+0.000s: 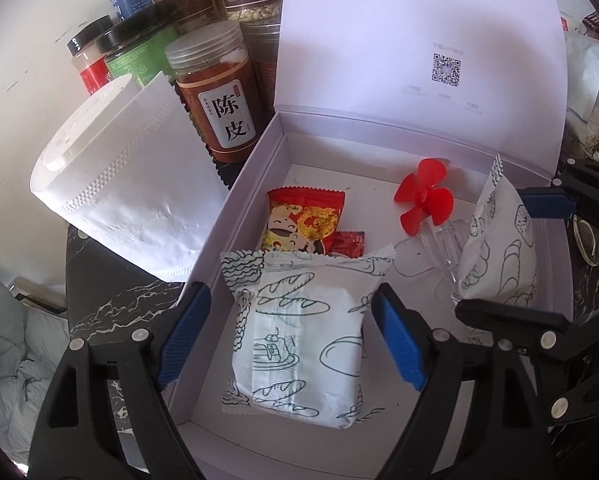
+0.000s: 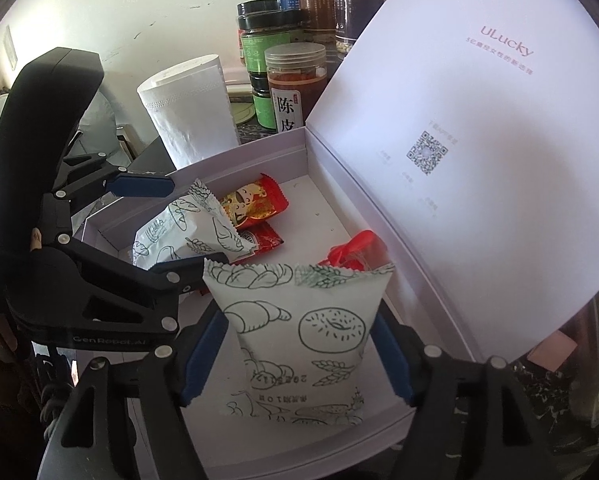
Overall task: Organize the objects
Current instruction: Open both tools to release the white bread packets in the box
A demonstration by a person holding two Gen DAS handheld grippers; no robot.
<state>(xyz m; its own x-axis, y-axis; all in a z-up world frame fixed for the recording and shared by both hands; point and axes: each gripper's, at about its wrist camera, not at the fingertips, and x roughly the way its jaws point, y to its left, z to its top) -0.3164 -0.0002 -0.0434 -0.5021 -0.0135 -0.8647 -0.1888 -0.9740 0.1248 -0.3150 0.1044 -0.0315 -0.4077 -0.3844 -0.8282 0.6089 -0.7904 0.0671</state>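
An open white box (image 1: 243, 184) with its lid (image 1: 419, 40) standing up holds a red snack packet (image 1: 303, 220), a small red sachet (image 1: 345, 244) and a red propeller (image 1: 423, 200). My left gripper (image 1: 295, 336) is shut on a white bread-print packet (image 1: 303, 344) over the box's near left part. My right gripper (image 2: 299, 352) is shut on a second white bread-print packet (image 2: 303, 336), held upright over the box's right side; it also shows in the left wrist view (image 1: 499, 248). The left gripper and its packet (image 2: 179, 228) show in the right wrist view.
A white tissue roll (image 1: 119, 184) stands left of the box. Several jars, one brown with a Chinese label (image 1: 215, 96), crowd behind it. A clear plastic piece (image 1: 443, 248) lies under the propeller. The table is black marble (image 1: 111, 300). Bags lie at the right (image 1: 587, 80).
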